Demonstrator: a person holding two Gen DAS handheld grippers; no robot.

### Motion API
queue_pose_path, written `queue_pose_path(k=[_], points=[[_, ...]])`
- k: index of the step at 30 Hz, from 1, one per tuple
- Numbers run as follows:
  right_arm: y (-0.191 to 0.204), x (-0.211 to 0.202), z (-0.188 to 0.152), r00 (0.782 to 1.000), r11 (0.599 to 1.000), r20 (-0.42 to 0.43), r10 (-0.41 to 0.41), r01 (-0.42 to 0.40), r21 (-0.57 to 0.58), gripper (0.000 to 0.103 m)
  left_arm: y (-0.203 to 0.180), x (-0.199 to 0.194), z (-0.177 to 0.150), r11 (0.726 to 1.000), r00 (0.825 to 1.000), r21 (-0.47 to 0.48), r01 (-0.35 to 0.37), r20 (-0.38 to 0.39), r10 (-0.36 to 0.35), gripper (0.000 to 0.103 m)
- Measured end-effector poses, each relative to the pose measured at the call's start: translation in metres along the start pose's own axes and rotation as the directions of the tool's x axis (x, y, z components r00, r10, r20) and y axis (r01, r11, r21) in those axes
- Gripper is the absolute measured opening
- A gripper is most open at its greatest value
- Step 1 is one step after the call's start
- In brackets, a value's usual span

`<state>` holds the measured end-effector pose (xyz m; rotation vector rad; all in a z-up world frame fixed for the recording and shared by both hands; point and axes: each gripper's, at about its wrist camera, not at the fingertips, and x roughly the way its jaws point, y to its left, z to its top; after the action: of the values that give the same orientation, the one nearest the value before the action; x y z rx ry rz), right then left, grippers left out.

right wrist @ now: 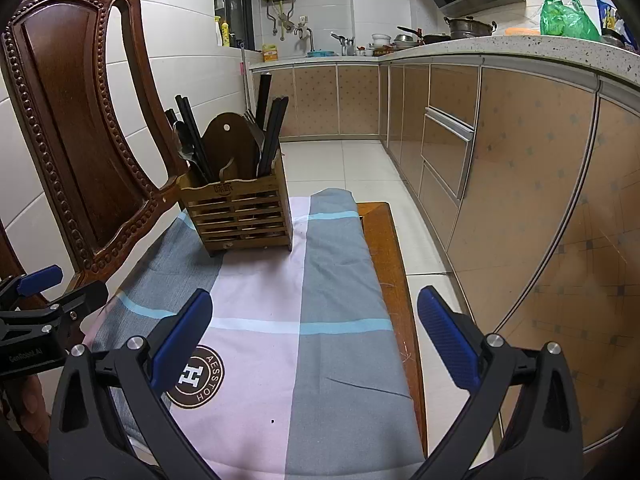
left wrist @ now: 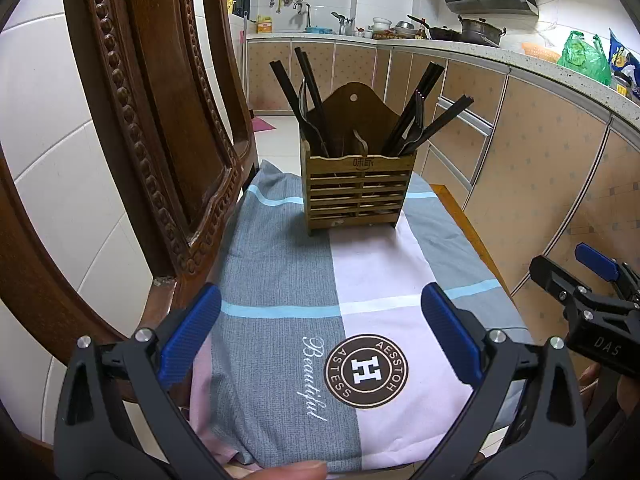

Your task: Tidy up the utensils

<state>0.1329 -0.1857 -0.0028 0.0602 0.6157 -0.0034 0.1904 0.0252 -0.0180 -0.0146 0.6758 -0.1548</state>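
Slatted wood makes up the utensil holder (left wrist: pixel 357 192), a boxy caddy with a rounded backboard pierced by a hanging hole; we see it at twelve o'clock from the left gripper (left wrist: pixel 320 338), standing upright on the cloth (left wrist: pixel 280 264). From its top fan out black square-section chopsticks (left wrist: pixel 416 108) and a grey metal fork (left wrist: pixel 418 120), tines up; what lies behind the slats is too dark for us to make out. Both grippers carry ribbed blue pads on glossy black arms with silver bolts. Our left gripper is spread wide with nothing between its fingers, low over the cloth. Our right gripper (right wrist: pixel 314 332) is likewise released and empty, the holder at about eleven o'clock from it. The cloth is a woven patchwork of grey, pale pink and light-blue stripes (a brown round logo with a white H is printed on it). At nine o'clock stands a carved, beaded dark wooden chair (right wrist: pixel 76 128), its lower part cut off. A thumb tip (left wrist: pixel 292 471) shows blurred at six o'clock in the left view.
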Motion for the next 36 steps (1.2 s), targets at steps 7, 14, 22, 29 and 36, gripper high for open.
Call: queue_pose_path(k=[7, 14, 22, 29, 36], points=[[0.0001, -0.0003, 0.0003, 1.000, 1.000, 0.000, 0.000, 0.000, 0.000, 0.100, -0.0003, 0.0003, -0.0011, 1.000, 1.000, -0.005, 0.001, -0.003, -0.001, 0.099], [-0.0002, 0.0000, 0.0006, 1.000, 1.000, -0.002, 0.001, -0.001, 0.001, 0.100, -0.0006, 0.0009, -0.0014, 1.000, 1.000, -0.002, 0.005, -0.004, -0.005, 0.099], [-0.0001, -0.0003, 0.0005, 1.000, 1.000, -0.002, 0.000, 0.000, 0.001, 0.100, -0.0009, 0.0004, -0.0017, 1.000, 1.000, -0.005, 0.003, -0.005, -0.003, 0.099], [-0.0004, -0.0004, 0.0006, 1.000, 1.000, -0.001, 0.000, 0.000, 0.001, 0.100, -0.0002, 0.0005, -0.0014, 1.000, 1.000, -0.006, 0.005, -0.005, -0.005, 0.099], [-0.0014, -0.0003, 0.0004, 1.000, 1.000, -0.002, 0.000, 0.000, 0.000, 0.100, 0.0002, 0.0003, -0.0013, 1.000, 1.000, -0.008, 0.005, -0.006, -0.005, 0.099]])
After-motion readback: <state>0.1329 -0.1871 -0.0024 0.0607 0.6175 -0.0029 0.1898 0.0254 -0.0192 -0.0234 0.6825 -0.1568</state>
